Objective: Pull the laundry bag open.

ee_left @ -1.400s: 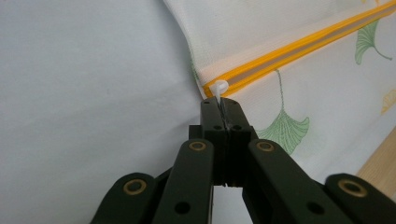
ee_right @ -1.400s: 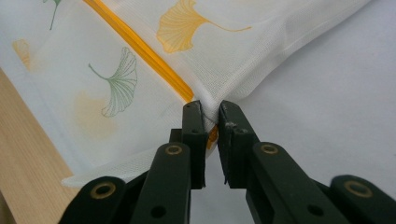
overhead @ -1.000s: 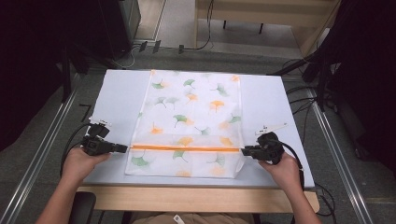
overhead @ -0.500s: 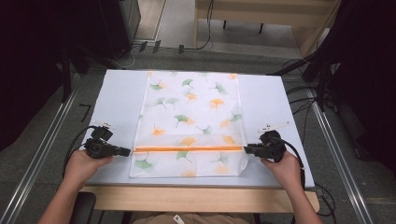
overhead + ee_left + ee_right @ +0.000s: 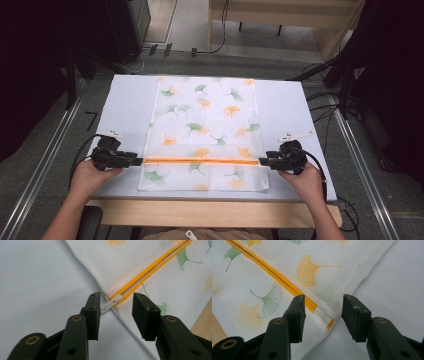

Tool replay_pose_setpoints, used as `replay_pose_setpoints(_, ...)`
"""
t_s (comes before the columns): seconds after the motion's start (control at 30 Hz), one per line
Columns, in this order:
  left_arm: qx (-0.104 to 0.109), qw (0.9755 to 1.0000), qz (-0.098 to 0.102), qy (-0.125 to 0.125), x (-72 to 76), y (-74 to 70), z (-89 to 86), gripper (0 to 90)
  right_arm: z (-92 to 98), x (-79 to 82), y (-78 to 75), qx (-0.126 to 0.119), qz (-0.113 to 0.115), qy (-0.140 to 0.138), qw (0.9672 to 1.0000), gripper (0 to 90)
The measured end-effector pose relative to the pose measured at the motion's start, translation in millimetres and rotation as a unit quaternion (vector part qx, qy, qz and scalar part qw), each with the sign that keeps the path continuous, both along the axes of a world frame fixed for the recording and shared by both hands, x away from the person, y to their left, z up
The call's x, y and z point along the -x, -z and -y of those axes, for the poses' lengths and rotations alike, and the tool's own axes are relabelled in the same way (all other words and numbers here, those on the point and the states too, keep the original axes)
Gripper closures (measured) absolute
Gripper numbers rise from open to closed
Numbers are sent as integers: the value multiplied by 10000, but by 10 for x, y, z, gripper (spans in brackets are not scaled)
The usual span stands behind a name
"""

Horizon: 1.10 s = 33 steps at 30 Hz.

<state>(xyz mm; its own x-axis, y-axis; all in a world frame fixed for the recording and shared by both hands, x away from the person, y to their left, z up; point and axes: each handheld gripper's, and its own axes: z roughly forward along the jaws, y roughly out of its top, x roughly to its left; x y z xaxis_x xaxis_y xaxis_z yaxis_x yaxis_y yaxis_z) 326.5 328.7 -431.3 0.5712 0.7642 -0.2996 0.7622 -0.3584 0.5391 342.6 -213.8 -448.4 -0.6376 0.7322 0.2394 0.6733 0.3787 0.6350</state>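
- Just ahead of my left gripper (image 5: pixel 116 312) lies the white zipper pull (image 5: pixel 110 305) — the slider sits at the near-left corner of the leaf-printed bag (image 5: pixel 205 135), at the very end of the orange zipper (image 5: pixel 200 161). To do this release well, I judge I should draw that gripper straight back along the zipper line, so a pad does not snag the pull and drag the slider.
- My left jaws have just been opening and now stand about half apart. The pull lies between the pads, close to the one at the left of the left gripper view, but neither pad presses on it, so I hold nothing there.
- Between my two grippers the bag lies flat on the pale table (image 5: pixel 125 100), with the zipper running straight from one gripper to the other — it looks done up along its length.
- At my right gripper (image 5: pixel 323 312) the jaws have also just been opening, to about half. The fabric corner with the zipper's far end (image 5: pixel 330 324) lies between the pads, unclamped.
- I would back this hand off level too, so the corner stays flat.
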Motion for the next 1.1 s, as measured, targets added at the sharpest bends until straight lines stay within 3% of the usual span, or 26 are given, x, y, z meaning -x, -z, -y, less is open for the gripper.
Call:
replay_pose_setpoints(0.23, 91, 9998, 172, -80, -26, 4, -5, 479, 3, 3, -18, -120, 26, 60, 9999, 499)
replay_pose_setpoints(0.4, 130, 9989, 396, -192, -49, 4, -23, 422, 34, -5, -19, -157, 164, 98, 9997, 437)
replay_pose_setpoints(0.6, 94, 9983, 453, -342, -81, 20, -82, 385, 129, -24, -12, -214, 353, 190, 9990, 394)
replay_pose_setpoints(0.8, 51, 9972, 566, -479, -128, 31, -168, 370, 262, -39, -3, -244, 579, 445, 9970, 345)
replay_pose_setpoints(0.93, 40, 9953, 651, -709, -150, 44, -237, 360, 345, -59, 32, -216, 735, 592, 9953, 307)
replay_pose_setpoints(1.1, -31, 9933, 759, -871, -154, 62, -294, 325, 486, -97, 85, -210, 758, 821, 9935, 280)
